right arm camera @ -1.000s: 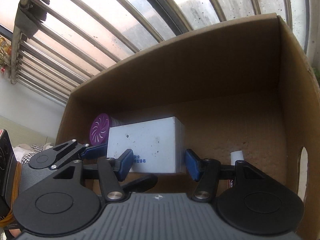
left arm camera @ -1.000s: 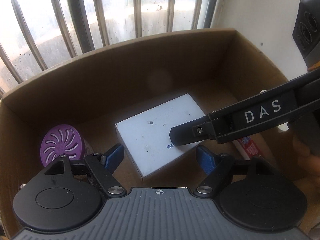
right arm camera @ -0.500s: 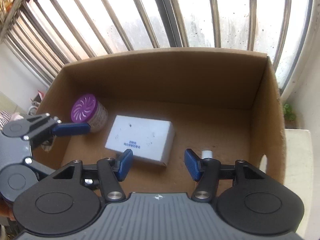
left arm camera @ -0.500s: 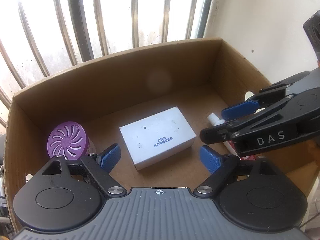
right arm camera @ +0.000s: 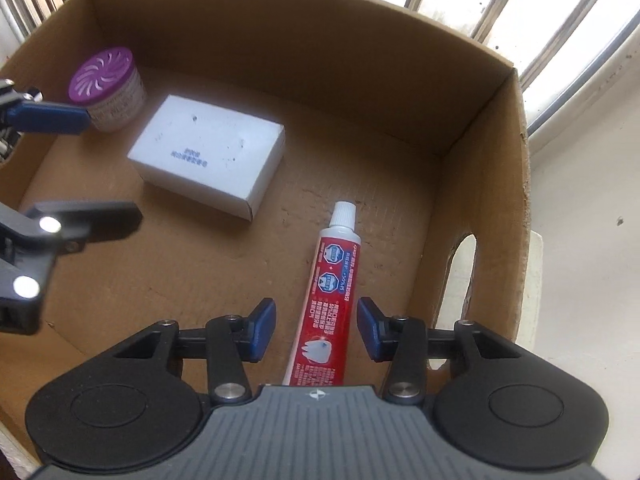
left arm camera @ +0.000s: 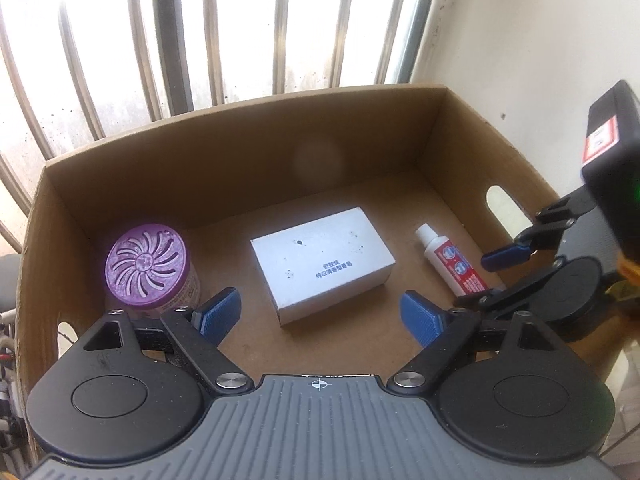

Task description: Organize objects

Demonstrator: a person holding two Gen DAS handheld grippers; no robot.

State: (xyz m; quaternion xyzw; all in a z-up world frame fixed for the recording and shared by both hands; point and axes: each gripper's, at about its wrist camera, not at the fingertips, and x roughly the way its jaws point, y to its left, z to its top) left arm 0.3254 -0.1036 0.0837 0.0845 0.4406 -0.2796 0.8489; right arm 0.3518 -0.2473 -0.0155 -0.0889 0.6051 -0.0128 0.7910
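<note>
Inside the cardboard box [right arm camera: 516, 168] I've got canister [right arm camera: 106, 80], white carton [right arm camera: 208, 152] and toothpaste [right arm camera: 334, 280] down, left gripper [left arm camera: 320, 316] spread and empty, right gripper [right arm camera: 316, 330] closing, its pads not yet on the tube

The lower end of the toothpaste tube [right arm camera: 334, 300] was hidden behind the gripper body in the right wrist view. The small blue print on the white box [left arm camera: 322, 266] was too small to be read. The base of the purple-lidded jar [left arm camera: 150, 268] was covered by a blue pad.

1 cardboard box [left arm camera: 240, 168], 1 purple-lidded jar [left arm camera: 146, 266], 1 white carton [left arm camera: 322, 264], 1 toothpaste tube [right arm camera: 330, 296]
</note>
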